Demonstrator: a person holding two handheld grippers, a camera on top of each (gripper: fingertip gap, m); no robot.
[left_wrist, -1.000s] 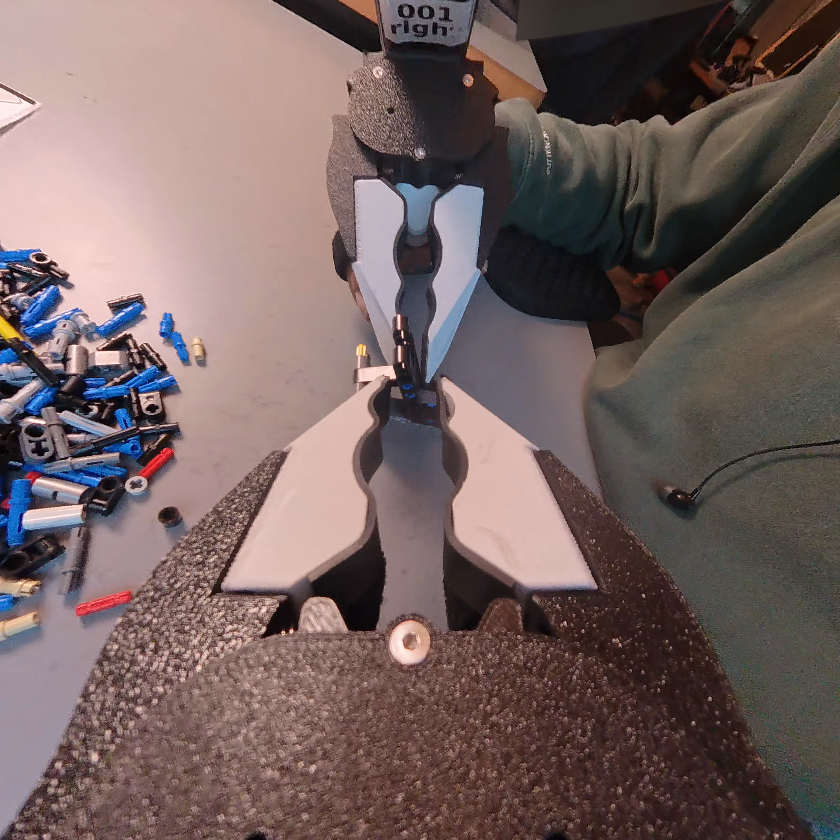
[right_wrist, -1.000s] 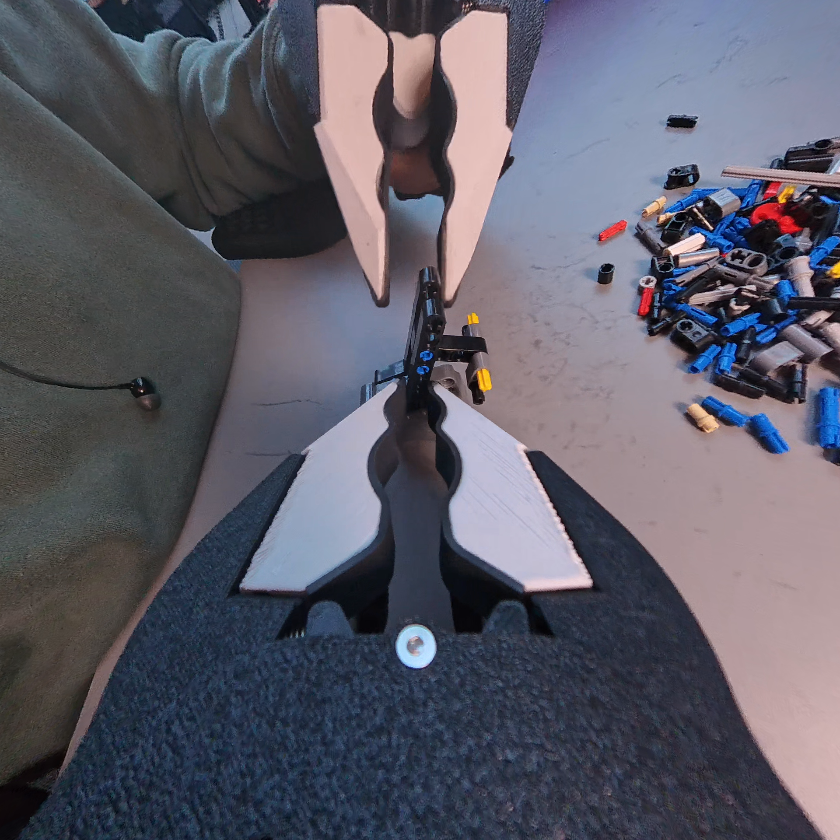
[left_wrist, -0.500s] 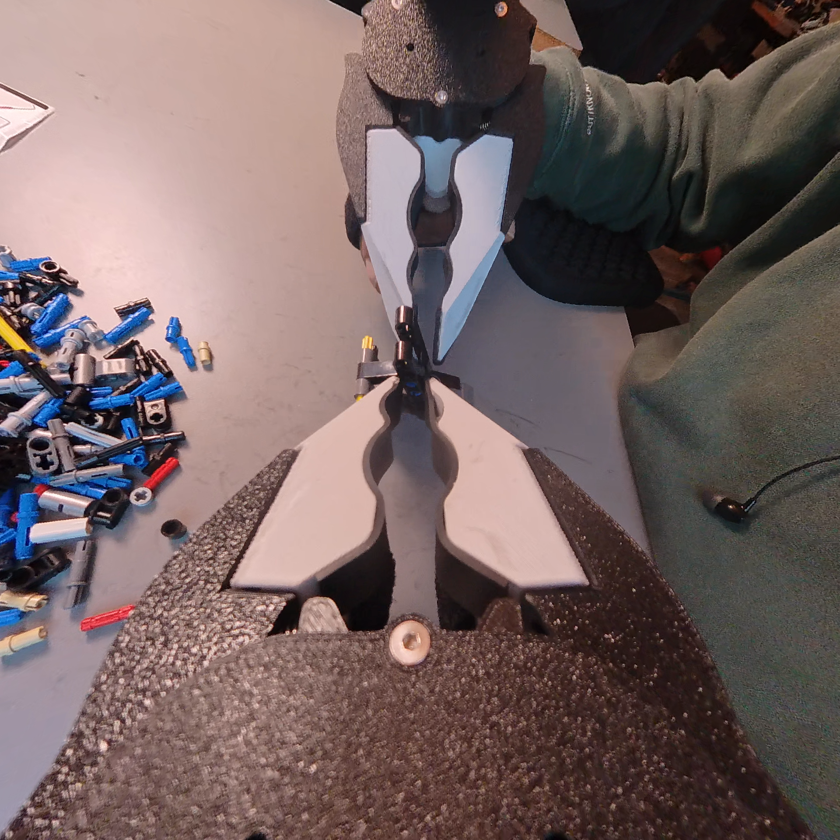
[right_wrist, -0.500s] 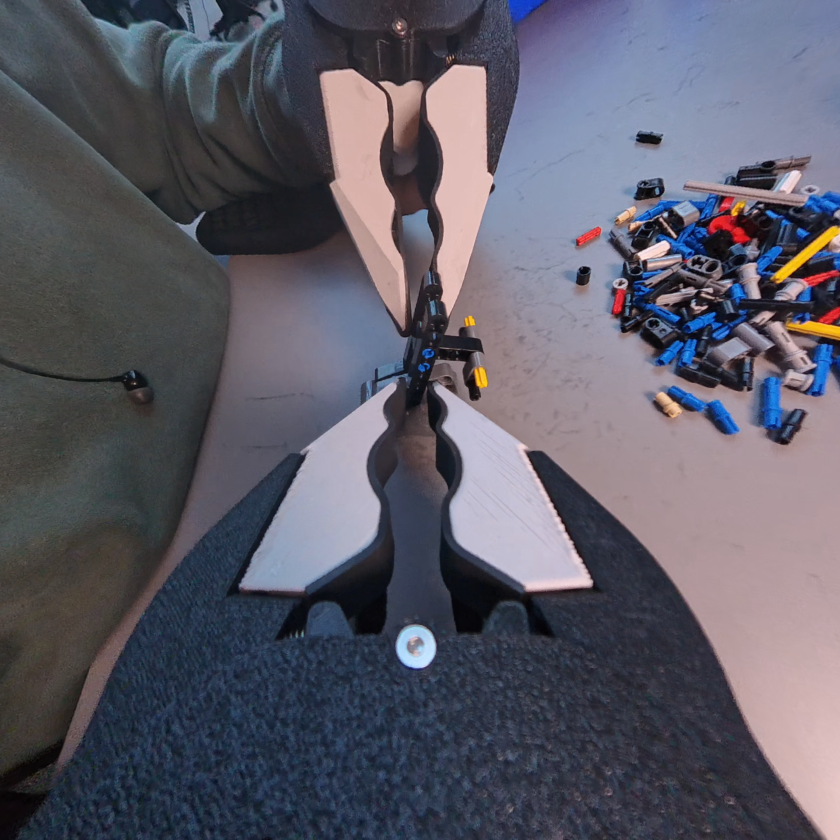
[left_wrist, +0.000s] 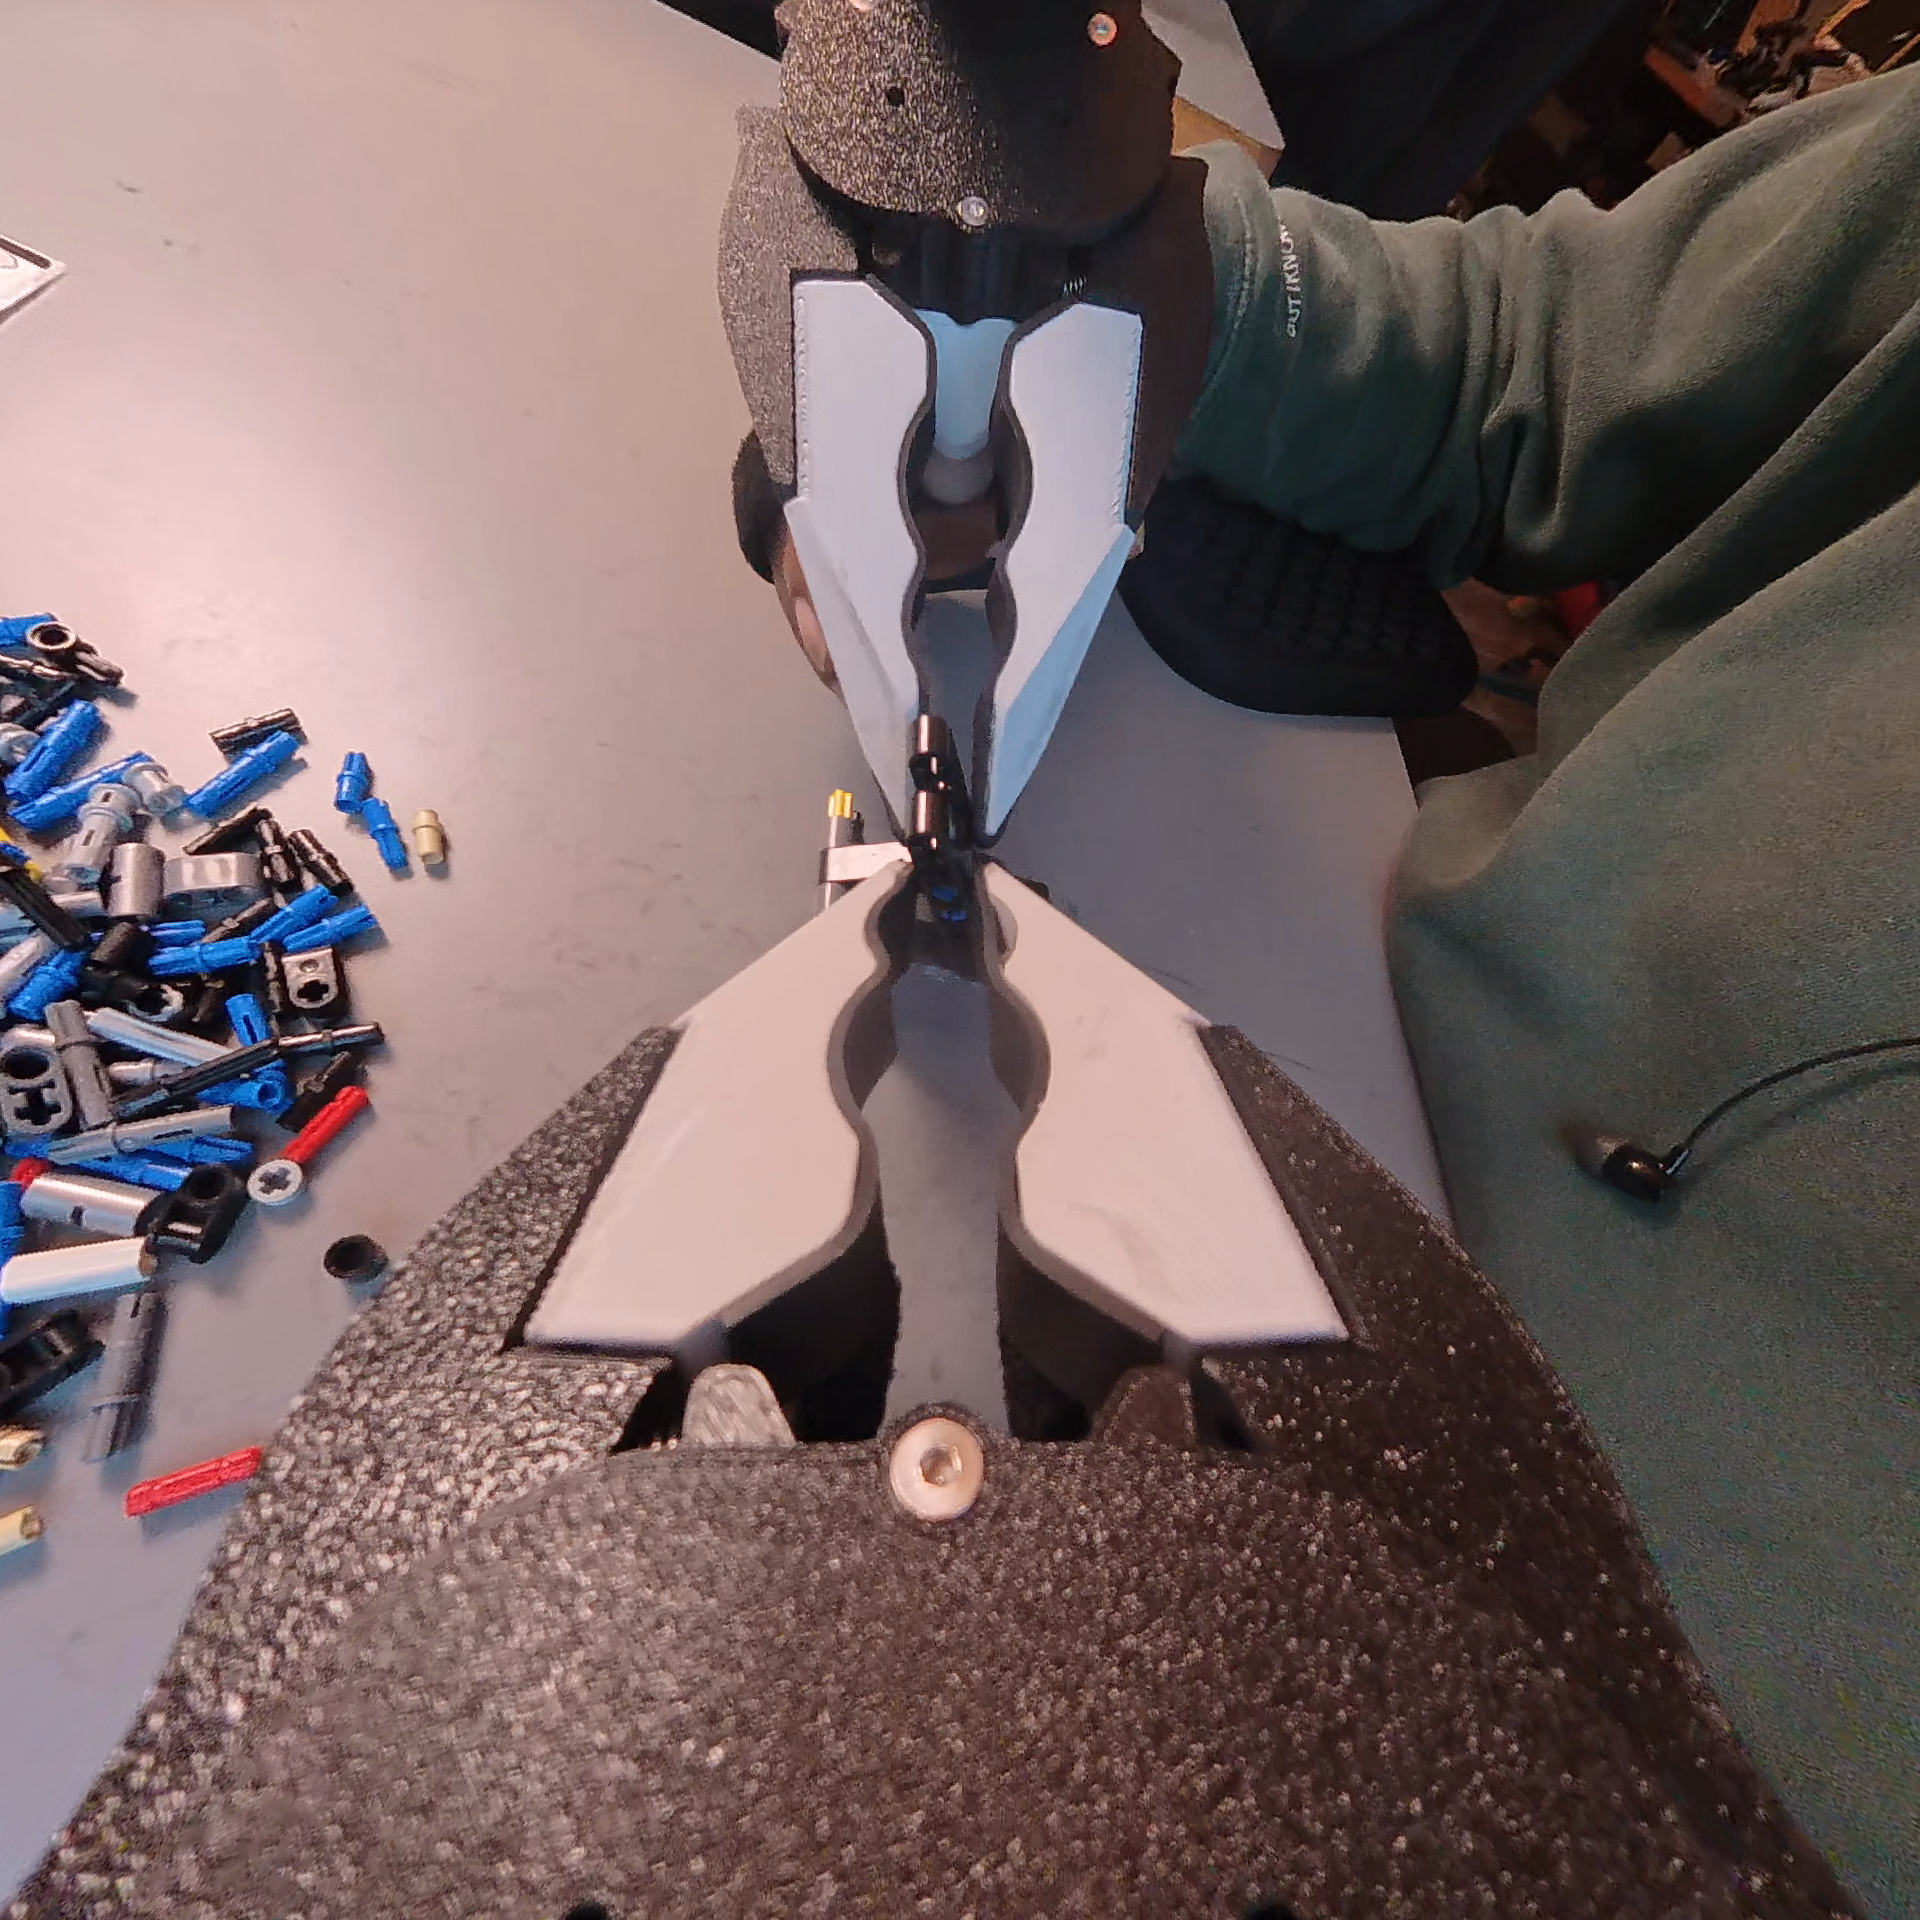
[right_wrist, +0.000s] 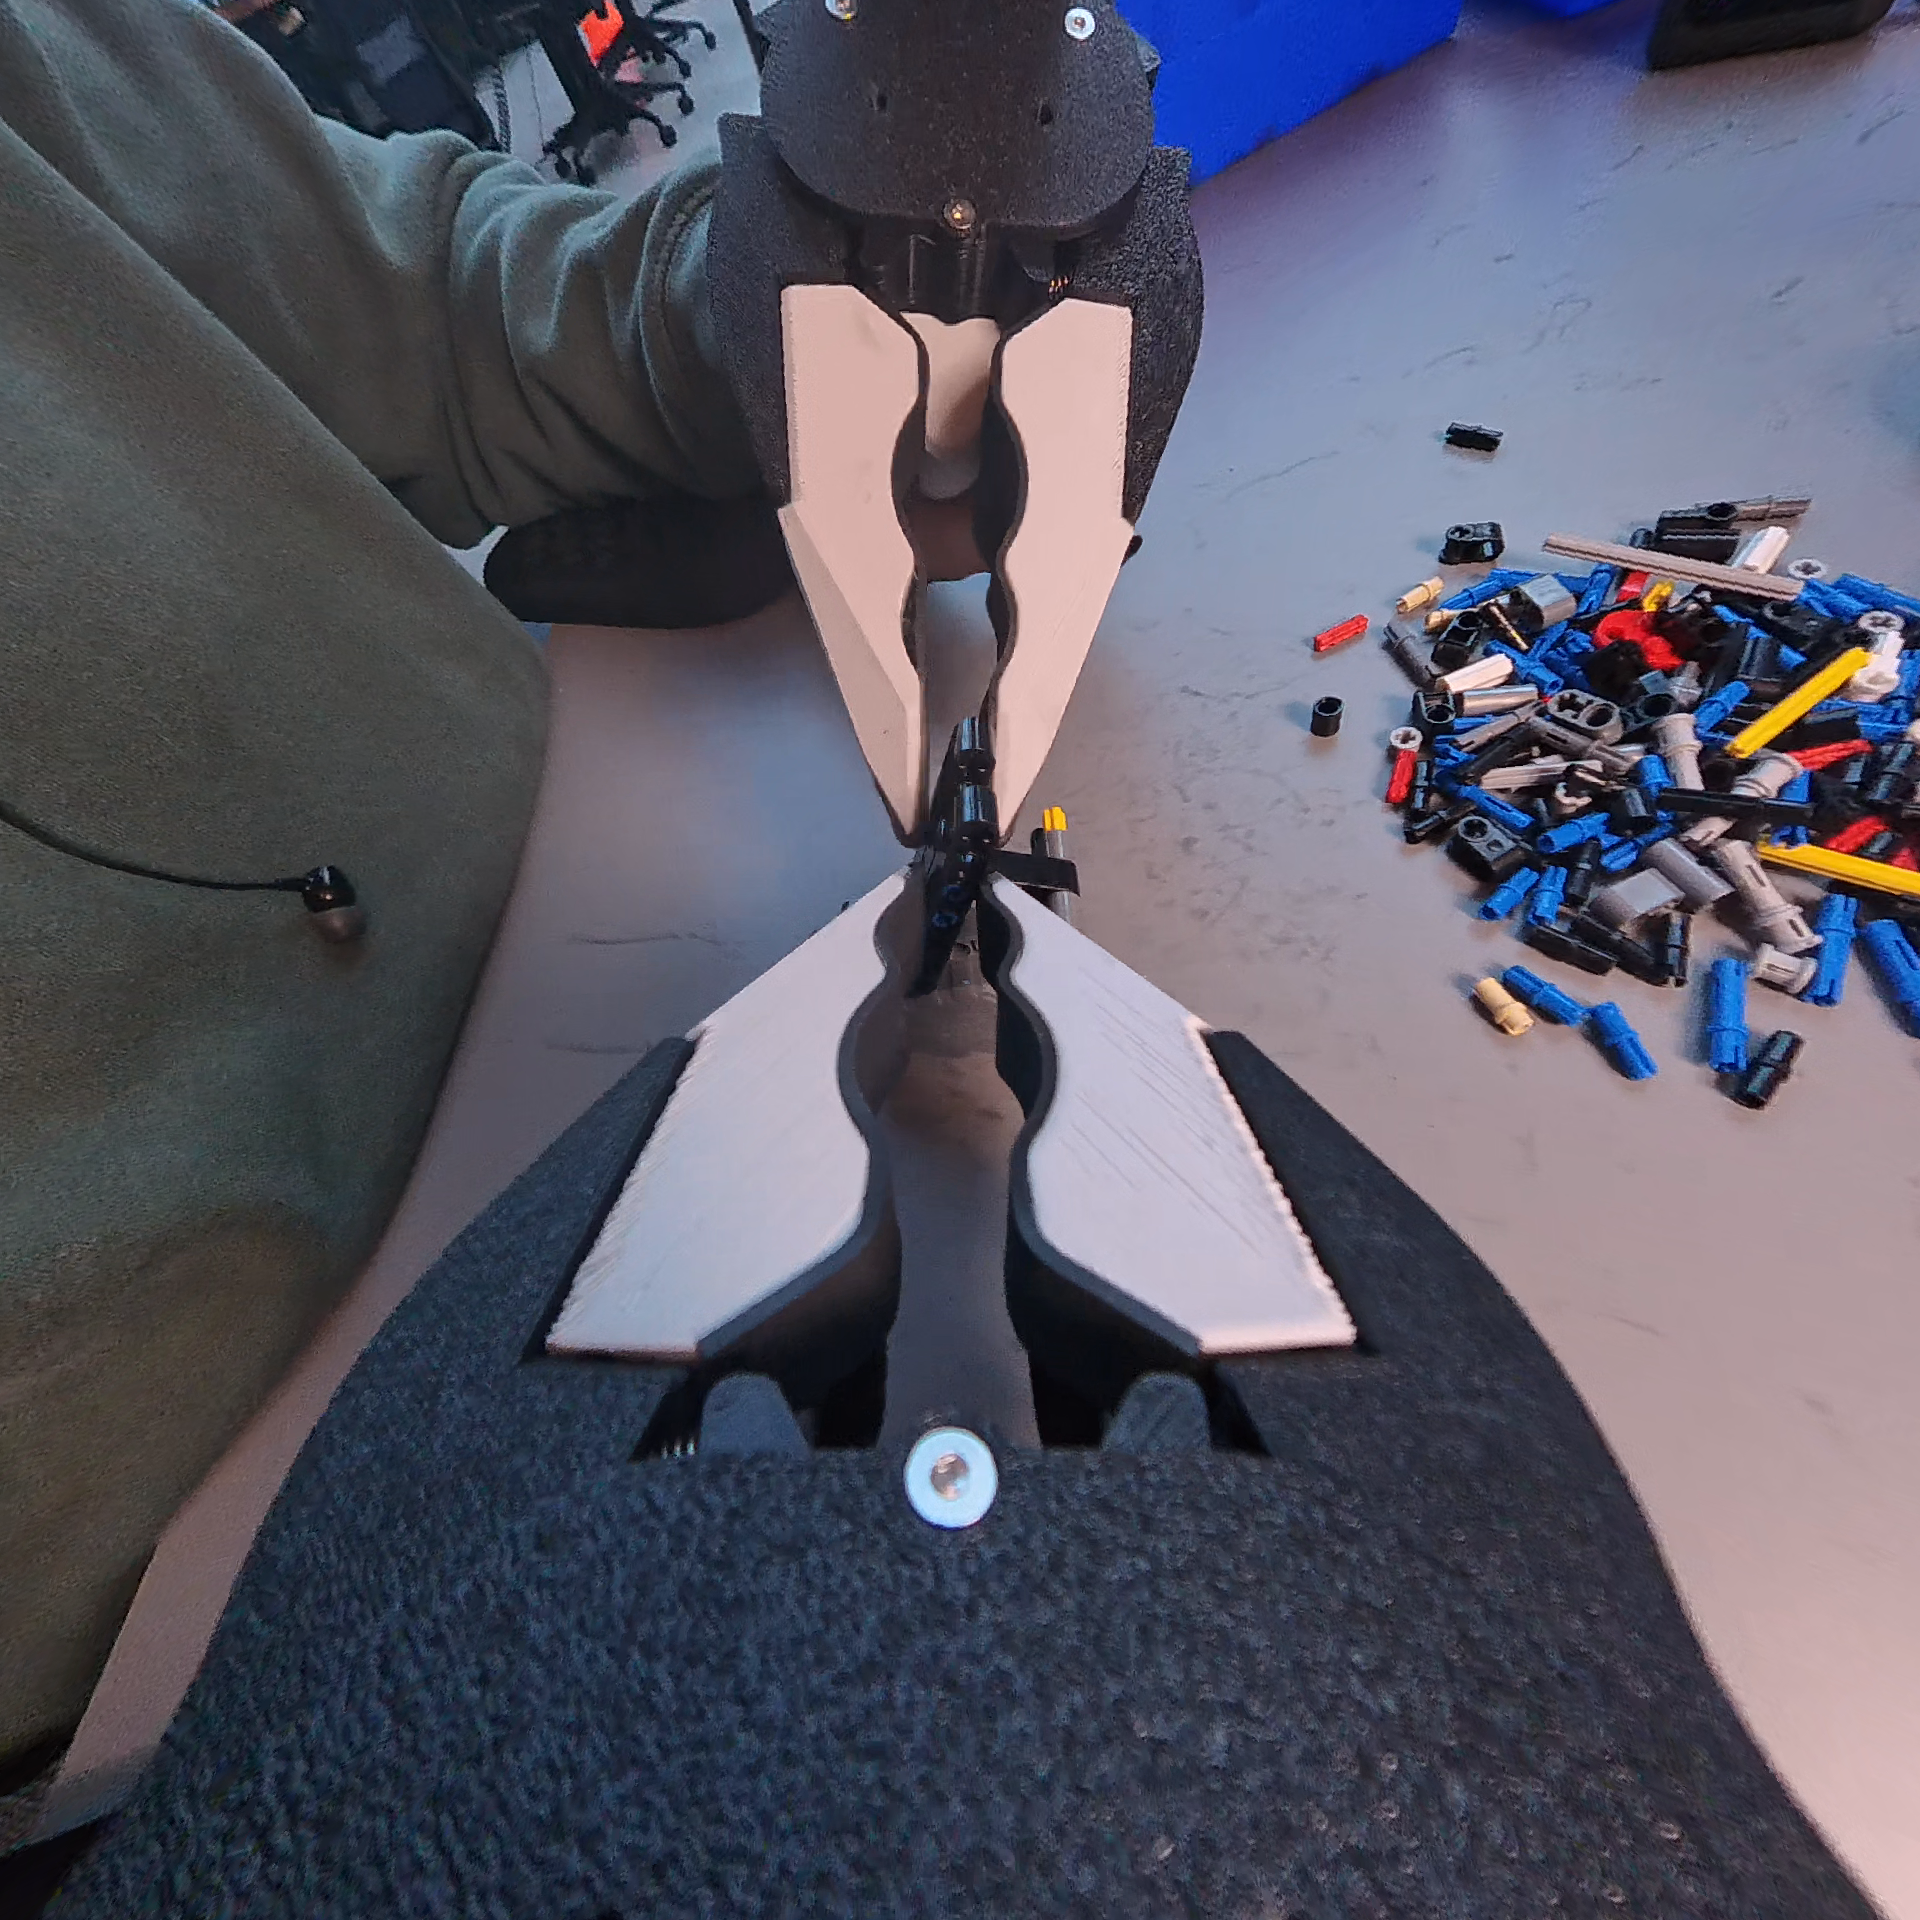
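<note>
Grey matte tabletop, scuffed, with a person in a green sweatshirt seated at its edge.

Item: small black plastic beam assembly with blue pins and a yellow-tipped grey axle, held above the tabletop between both tools.

Left gripper: grey fingers closed on the near end of the assembly. Right gripper: likewise clamped on the opposite end, tips almost meeting the left's.

Loose stock: heap of blue, black, grey, red and yellow plastic pins and connectors, well apart to one side, untouched.

Progress, judged: a few parts joined; most pieces remain unsorted in the heap.
</note>
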